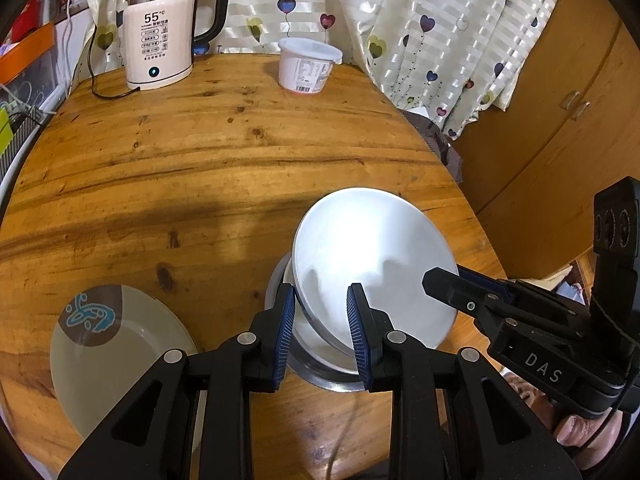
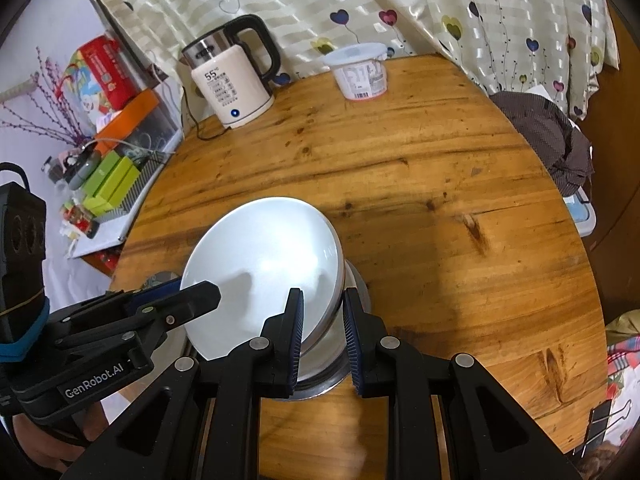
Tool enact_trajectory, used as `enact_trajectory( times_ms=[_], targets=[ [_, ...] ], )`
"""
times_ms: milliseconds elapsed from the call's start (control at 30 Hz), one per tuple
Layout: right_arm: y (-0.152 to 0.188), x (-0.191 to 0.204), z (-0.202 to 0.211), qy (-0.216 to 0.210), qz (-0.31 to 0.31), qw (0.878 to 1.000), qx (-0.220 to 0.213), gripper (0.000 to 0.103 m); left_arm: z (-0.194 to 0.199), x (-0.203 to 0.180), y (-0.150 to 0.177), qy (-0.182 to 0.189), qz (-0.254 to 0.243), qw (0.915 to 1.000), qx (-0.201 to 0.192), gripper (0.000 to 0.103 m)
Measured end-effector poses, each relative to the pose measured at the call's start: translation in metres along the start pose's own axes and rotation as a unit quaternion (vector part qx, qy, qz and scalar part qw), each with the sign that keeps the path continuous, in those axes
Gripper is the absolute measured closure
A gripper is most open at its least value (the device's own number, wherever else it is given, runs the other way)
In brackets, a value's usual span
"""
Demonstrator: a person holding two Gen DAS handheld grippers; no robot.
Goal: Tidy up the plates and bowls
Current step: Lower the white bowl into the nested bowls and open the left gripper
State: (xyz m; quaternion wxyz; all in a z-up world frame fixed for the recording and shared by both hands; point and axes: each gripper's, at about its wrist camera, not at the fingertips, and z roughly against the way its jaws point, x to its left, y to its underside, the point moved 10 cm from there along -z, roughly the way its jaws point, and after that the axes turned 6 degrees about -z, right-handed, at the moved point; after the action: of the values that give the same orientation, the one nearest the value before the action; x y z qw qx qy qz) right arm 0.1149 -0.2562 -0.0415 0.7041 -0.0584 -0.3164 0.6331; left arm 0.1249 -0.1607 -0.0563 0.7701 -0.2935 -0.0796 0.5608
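Note:
A white bowl [image 1: 372, 256] is held above a steel bowl [image 1: 320, 372] on the round wooden table; it also shows in the right wrist view [image 2: 260, 264], over the steel bowl [image 2: 324, 364]. My left gripper [image 1: 320, 320] straddles the white bowl's left rim with its fingers close around it. My right gripper [image 2: 322, 322] straddles the right rim the same way. A cream plate [image 1: 116, 356] with a blue and brown pattern lies at the front left, beside the left gripper.
A white electric kettle [image 1: 160, 40] with its cord stands at the table's back left. A white lidded tub [image 1: 306, 64] stands at the back centre. Curtains hang behind. A wooden cabinet [image 1: 560, 120] is to the right. Clutter [image 2: 112, 176] sits left of the table.

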Motion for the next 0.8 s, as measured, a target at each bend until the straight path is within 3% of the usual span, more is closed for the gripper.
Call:
enact_trajectory(
  times_ms=[800],
  targets=[
    [0.009,-0.003,-0.013,0.012,0.009,1.0,0.018,0.083,-0.016,0.004,0.013,-0.006,0.004,0.9998,0.018,0.075]
  ],
)
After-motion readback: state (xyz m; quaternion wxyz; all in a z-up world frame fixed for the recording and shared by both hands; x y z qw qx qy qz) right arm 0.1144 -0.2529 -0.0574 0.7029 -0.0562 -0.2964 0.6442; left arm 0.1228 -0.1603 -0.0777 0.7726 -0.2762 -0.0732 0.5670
